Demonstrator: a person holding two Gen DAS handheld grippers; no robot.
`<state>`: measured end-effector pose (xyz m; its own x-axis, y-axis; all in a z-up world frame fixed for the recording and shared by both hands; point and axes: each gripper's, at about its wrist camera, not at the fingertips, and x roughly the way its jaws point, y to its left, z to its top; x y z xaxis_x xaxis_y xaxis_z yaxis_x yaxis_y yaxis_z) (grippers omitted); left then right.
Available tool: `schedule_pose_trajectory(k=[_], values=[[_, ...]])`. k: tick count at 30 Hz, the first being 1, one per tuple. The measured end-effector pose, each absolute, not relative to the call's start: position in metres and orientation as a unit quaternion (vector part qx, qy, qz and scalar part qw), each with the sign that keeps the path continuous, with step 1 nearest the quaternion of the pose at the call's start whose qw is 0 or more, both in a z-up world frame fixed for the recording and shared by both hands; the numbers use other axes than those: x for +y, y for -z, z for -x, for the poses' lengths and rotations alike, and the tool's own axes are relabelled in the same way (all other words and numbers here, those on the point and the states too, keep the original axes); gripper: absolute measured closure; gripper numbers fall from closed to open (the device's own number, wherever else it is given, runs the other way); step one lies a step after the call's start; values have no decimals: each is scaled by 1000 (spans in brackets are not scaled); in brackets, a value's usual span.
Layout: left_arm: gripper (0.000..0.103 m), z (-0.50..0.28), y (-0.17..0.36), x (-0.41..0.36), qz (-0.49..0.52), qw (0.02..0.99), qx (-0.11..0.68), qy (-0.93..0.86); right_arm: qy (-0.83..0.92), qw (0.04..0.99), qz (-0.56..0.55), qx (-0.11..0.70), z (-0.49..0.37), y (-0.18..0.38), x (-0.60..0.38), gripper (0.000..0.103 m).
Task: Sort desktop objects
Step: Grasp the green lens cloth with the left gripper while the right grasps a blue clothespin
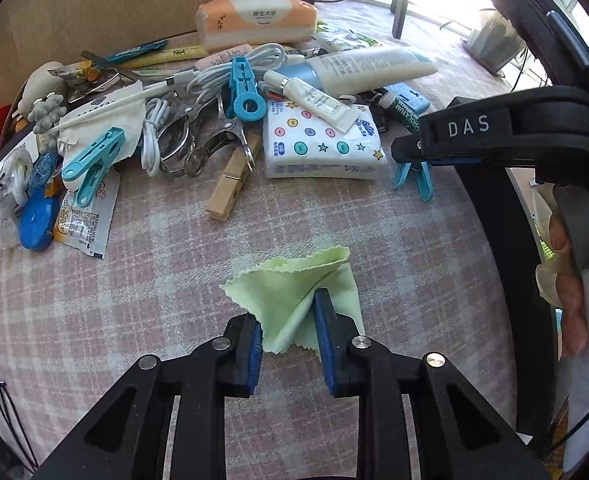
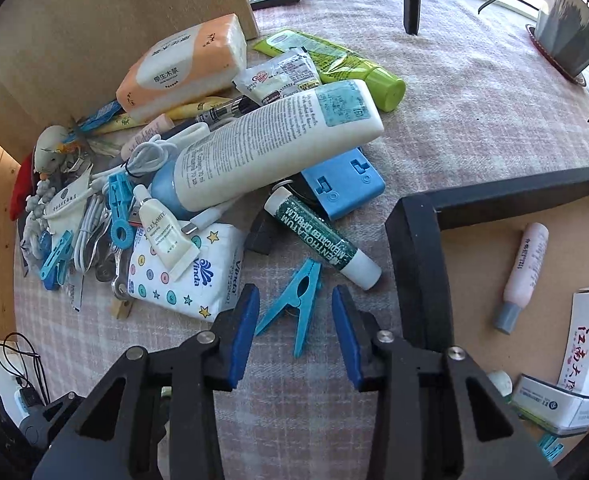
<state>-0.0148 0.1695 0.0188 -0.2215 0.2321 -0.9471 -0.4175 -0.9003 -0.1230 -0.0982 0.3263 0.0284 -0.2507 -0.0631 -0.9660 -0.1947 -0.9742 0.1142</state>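
A light green cloth (image 1: 294,284) lies bunched on the pink checked tablecloth (image 1: 134,300). My left gripper (image 1: 288,308) is shut on it, and the fabric puckers up between the blue pads. In the right wrist view a blue clothes peg (image 2: 294,304) lies flat between the fingers of my right gripper (image 2: 294,290). The pads stand a little off it on both sides, so this gripper is open. The left wrist view shows the same peg (image 1: 412,178) under the right gripper's black body, next to the Vinda tissue pack (image 1: 322,140).
A pile of clutter fills the back left: white lotion tube (image 2: 270,148), lip balm (image 2: 322,240), blue box (image 2: 342,188), cables, pegs, orange tissue pack (image 2: 182,68). A black-framed cork tray (image 2: 414,260) at right holds a pink bottle (image 2: 522,272) and boxes. Cardboard wall (image 2: 114,20) behind.
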Motion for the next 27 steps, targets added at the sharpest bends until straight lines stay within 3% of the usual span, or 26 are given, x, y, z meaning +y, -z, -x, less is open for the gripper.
schedule_pose_trajectory(k=[4,15,17,18,19,27], values=[[89,11,-19,160,587,206,77,-779,-783,26,614,94,97,-24,318,83],[93,-2,-28,141,579,199,53,-789,-790,-13,601,123,47,-38,317,84],[77,-2,-28,140,580,194,41,-790,-793,-18,595,132,37,-45,320,84],[52,-1,-27,142,586,199,36,-785,-795,-21,592,133,34,-49,325,84],[34,-4,-28,144,585,203,32,-784,-796,-22,590,134,30,-52,326,84],[32,12,-5,187,573,161,121,-794,-808,-26,572,140,6,-79,338,84]])
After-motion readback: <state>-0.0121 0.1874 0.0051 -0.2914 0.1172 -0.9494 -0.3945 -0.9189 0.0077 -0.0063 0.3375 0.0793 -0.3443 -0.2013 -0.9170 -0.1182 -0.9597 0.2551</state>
